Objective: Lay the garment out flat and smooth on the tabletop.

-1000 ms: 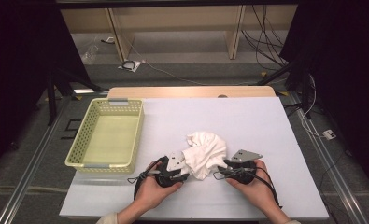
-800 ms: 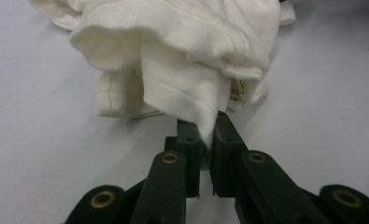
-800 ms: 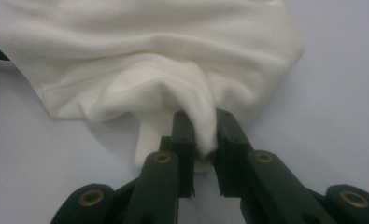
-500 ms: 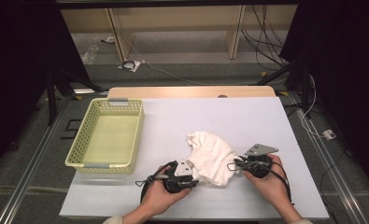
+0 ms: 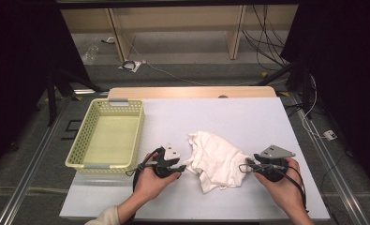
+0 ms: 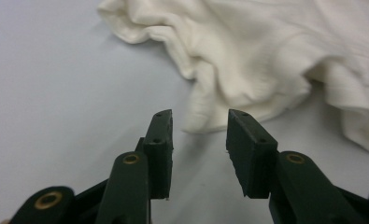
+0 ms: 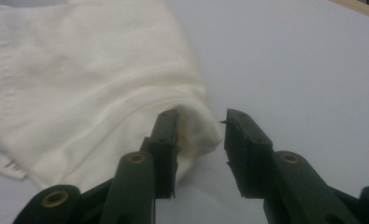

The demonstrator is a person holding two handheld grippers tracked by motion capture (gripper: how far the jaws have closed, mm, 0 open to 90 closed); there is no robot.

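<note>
Two hand-held grippers, left [image 5: 181,167], right [image 5: 242,167], jaws just parted, empty, flanking crumpled white cloth [image 5: 216,159]; bare table [image 5: 210,117] beyond

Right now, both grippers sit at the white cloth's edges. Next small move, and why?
Probably ease the right gripper forward and close on the cloth edge. Its jaws, just reopened, stand apart with the fold only beside one pad, ungripped. The left gripper is open too, just short of the cloth.
</note>
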